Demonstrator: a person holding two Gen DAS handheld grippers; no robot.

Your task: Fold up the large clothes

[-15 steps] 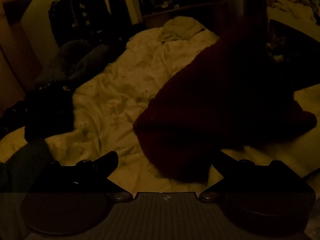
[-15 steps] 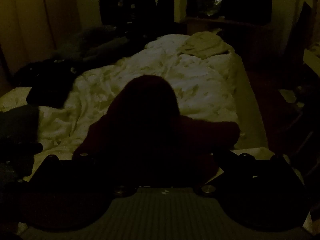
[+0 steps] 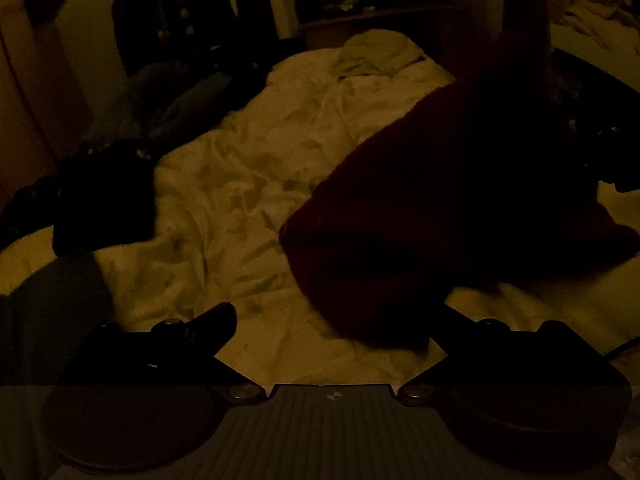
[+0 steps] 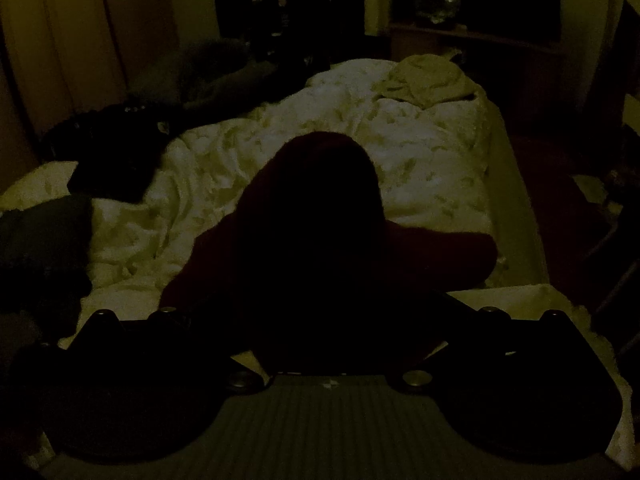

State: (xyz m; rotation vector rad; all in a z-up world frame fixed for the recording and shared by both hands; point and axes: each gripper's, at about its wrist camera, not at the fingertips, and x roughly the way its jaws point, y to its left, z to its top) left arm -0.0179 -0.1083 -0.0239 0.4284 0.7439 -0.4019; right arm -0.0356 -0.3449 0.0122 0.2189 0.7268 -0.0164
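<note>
A dark red garment [image 3: 440, 208] hangs bunched over the pale bedding [image 3: 248, 184], held up from the upper right in the left wrist view. My left gripper [image 3: 332, 320] is open; its left finger [image 3: 216, 320] is bare and the cloth's lower edge hangs in front of the right finger. In the right wrist view the same red garment [image 4: 320, 232] fills the middle, draped over my right gripper [image 4: 328, 320]. Its fingers are hidden by the cloth, so I cannot tell how the jaws stand.
The room is very dim. Dark clothes [image 3: 104, 196] lie heaped on the bed's left side, also in the right wrist view [image 4: 112, 172]. A crumpled pale cloth [image 4: 428, 80] lies at the far end. Hanging clothes [image 3: 180, 20] and a shelf [image 4: 480, 36] stand behind.
The red garment has shifted slightly in the left wrist view. Both grippers stay almost where they were.
</note>
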